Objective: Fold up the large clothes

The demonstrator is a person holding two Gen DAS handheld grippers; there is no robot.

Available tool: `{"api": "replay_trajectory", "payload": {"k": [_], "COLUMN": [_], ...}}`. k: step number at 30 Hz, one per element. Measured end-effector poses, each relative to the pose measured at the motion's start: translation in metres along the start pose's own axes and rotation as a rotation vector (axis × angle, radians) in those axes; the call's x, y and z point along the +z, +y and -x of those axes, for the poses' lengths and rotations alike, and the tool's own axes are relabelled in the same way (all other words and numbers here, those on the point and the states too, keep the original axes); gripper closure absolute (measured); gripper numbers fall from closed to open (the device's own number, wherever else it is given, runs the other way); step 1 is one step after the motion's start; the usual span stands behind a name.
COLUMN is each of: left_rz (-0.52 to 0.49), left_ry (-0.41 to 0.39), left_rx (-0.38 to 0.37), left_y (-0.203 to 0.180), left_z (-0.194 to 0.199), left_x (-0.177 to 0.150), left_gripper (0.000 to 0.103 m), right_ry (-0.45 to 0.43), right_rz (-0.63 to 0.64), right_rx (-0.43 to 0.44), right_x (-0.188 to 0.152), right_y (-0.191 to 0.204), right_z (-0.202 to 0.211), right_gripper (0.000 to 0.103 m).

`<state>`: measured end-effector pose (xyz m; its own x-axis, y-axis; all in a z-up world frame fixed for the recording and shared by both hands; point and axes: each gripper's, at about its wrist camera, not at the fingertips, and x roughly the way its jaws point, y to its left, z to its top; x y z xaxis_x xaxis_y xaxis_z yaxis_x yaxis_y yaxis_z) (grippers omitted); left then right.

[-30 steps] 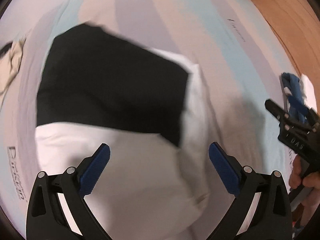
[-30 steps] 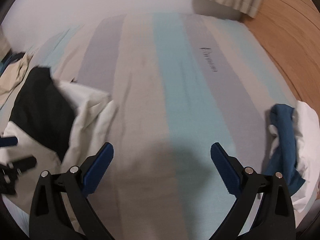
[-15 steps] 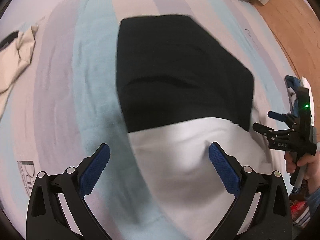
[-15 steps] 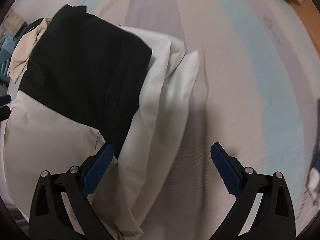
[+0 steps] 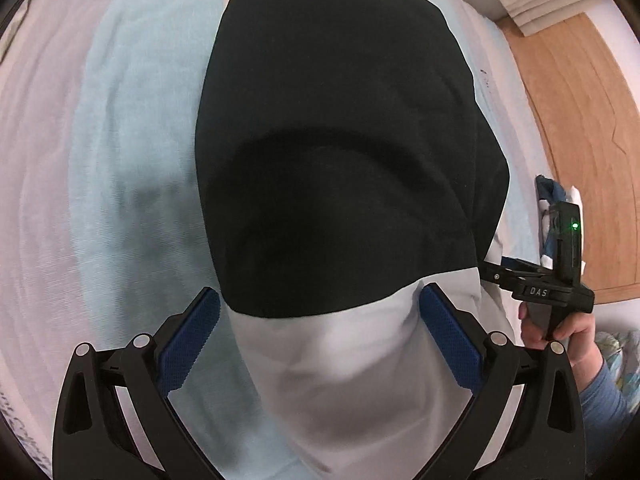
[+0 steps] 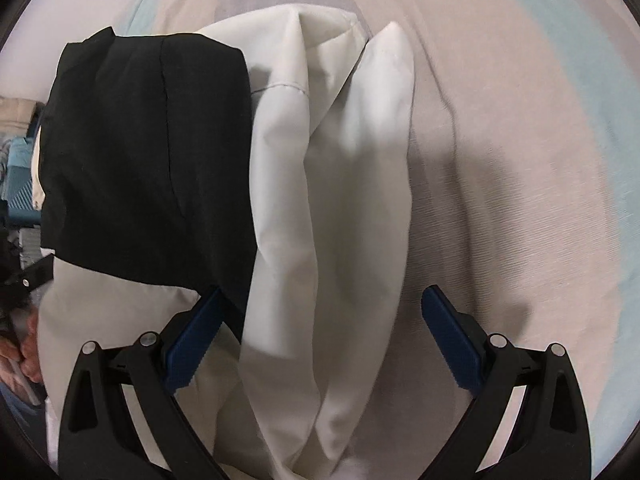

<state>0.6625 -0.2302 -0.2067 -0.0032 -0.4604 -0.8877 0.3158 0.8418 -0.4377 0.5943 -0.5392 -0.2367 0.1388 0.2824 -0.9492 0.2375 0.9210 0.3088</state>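
Your work surface: a bed with a striped sheet (image 6: 500, 168), bands of pale blue, grey and beige. Lying directly on it is the black-and-white garment (image 5: 340, 168), folded, white part bunched in soft ridges along its right side (image 6: 340, 200).

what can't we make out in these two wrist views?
- Garment type: both views show only a black panel and white fabric; the edges run out of frame.
- Right gripper fingertips: left view, behind the garment's edge.
- Bedsheet print: right view, blurred.
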Motion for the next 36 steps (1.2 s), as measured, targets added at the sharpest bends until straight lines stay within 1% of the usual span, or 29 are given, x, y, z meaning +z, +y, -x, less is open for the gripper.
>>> {"api": "replay_trajectory", "payload": {"k": [2, 6, 7, 8, 12, 15, 18, 20, 21, 22, 23, 24, 25, 26, 27, 28, 29, 30, 31, 32, 34, 36], "left_rz": [0.019, 0.074, 0.079, 0.077, 0.095, 0.09, 0.078, 0.082, 0.081, 0.08, 0.076, 0.074, 0.075, 0.074, 0.073, 0.076, 0.077, 0.076, 0.08, 0.083, 0.077, 0.068], "left_ry": [0.002, 0.023, 0.029, 0.029, 0.05, 0.055, 0.058, 0.054, 0.049, 0.044, 0.036, 0.03, 0.027, 0.024, 0.023, 0.022, 0.02, 0.019, 0.018, 0.016, 0.006, -0.004], "left_rx": [-0.03, -0.124, -0.154, -0.168, -0.25, -0.275, -0.274, -0.265, -0.259, -0.254, -0.244, -0.237, -0.231, -0.223, -0.211, -0.202, -0.196, -0.187, -0.178, -0.17, -0.149, -0.133], "left_y": [0.004, 0.016, 0.02, 0.022, 0.031, 0.029, 0.026, 0.024, 0.021, 0.02, 0.018, 0.014, 0.014, 0.016, 0.015, 0.016, 0.016, 0.015, 0.014, 0.015, 0.002, -0.006], "left_z": [-0.004, -0.013, -0.016, -0.016, -0.025, -0.029, -0.031, -0.029, -0.027, -0.024, -0.021, -0.022, -0.021, -0.019, -0.017, -0.016, -0.013, -0.012, -0.01, -0.008, -0.007, -0.001], "left_x": [0.0, 0.001, 0.001, 0.001, 0.001, 0.001, 0.002, -0.001, -0.002, -0.003, -0.005, -0.004, -0.006, -0.008, -0.009, -0.01, -0.011, -0.012, -0.013, -0.012, -0.014, -0.016], "left_gripper": [0.005, 0.005, 0.005, 0.005, 0.005, 0.005, 0.005, 0.005, 0.008, 0.01, 0.015, 0.019, 0.022, 0.028, 0.033, 0.036, 0.04, 0.044, 0.046, 0.05, 0.054, 0.058], "right_ry": [0.006, 0.013, 0.016, 0.016, 0.029, 0.034, 0.045, 0.05, 0.05, 0.05, 0.057, 0.062, 0.067, 0.074, 0.074, 0.075, 0.073, 0.073, 0.073, 0.071, 0.055, 0.037], "right_rz": [-0.015, -0.026, -0.026, -0.025, -0.031, -0.013, -0.013, -0.019, -0.012, 0.001, 0.012, 0.005, -0.004, -0.016, -0.023, -0.03, -0.026, -0.015, -0.009, -0.012, -0.01, 0.004], "right_rx": [0.026, 0.072, 0.08, 0.087, 0.135, 0.183, 0.251, 0.258, 0.265, 0.27, 0.281, 0.279, 0.274, 0.268, 0.263, 0.262, 0.262, 0.264, 0.263, 0.259, 0.255, 0.243], "right_x": [0.003, 0.002, 0.003, -0.002, 0.001, 0.01, 0.012, 0.012, 0.013, 0.013, 0.014, 0.015, 0.017, 0.018, 0.019, 0.018, 0.018, 0.019, 0.018, 0.016, 0.015, 0.011], "right_y": [-0.005, -0.012, -0.011, -0.01, -0.009, 0.003, 0.011, 0.014, 0.017, 0.02, 0.024, 0.024, 0.024, 0.024, 0.023, 0.023, 0.024, 0.025, 0.027, 0.027, 0.03, 0.034], "right_z": [-0.002, -0.006, -0.007, -0.009, -0.013, -0.014, -0.019, -0.019, -0.02, -0.019, -0.019, -0.019, -0.019, -0.019, -0.019, -0.02, -0.018, -0.016, -0.015, -0.013, -0.01, -0.006], "right_gripper": [0.009, 0.009, 0.009, 0.009, 0.008, 0.008, 0.009, 0.011, 0.015, 0.025, 0.029, 0.032, 0.038, 0.042, 0.048, 0.057, 0.061, 0.067, 0.07, 0.071, 0.076, 0.077]}}
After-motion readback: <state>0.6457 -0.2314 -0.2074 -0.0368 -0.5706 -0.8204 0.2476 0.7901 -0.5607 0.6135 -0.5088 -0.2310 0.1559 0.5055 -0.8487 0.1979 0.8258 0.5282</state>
